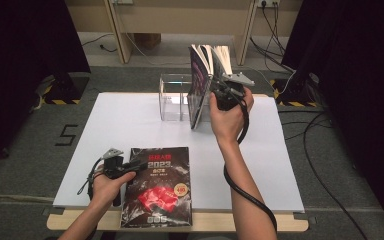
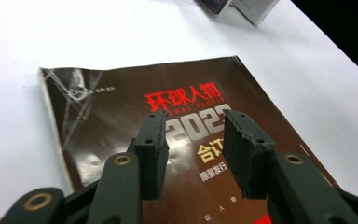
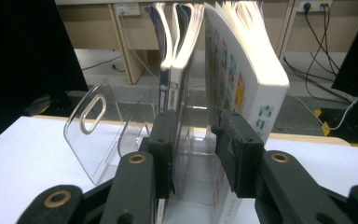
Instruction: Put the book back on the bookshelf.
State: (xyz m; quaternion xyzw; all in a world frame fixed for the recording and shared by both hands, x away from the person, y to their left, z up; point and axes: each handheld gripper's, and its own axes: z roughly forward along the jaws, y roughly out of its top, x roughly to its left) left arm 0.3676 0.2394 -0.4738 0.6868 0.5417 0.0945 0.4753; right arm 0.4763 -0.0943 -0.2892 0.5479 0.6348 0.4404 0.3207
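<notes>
- At the far middle of the desk [image 1: 130, 115], a clear plastic rack [image 1: 172, 97] holds upright magazines [image 1: 200, 90], and the right tool [image 1: 225, 92] is up against their right side.
- In the right gripper view a white-covered magazine [image 3: 242, 70] leans to the right of the rack's divider [image 3: 191, 140]; the right tool [image 3: 193, 149] has its jaws spread either side of that divider, and I cannot tell whether the pads touch anything. Nothing looks pinched.
- On the near edge lies a dark magazine [image 1: 157, 185] flat on its back, its long axis running away from the person, its bottom edge hanging slightly past the desk's front.
- The left tool [image 1: 122, 167] sits just beside this magazine's left edge, by far the nearer hand to it; the right one is well apart from it, at the rack.
- In the left gripper view the left tool [image 2: 193, 154] hovers over the dark cover [image 2: 121, 116] with jaws spread and nothing between them.
- My judgement: the flat magazine is next for the rack, and its left edge is the handiest place to grip.
</notes>
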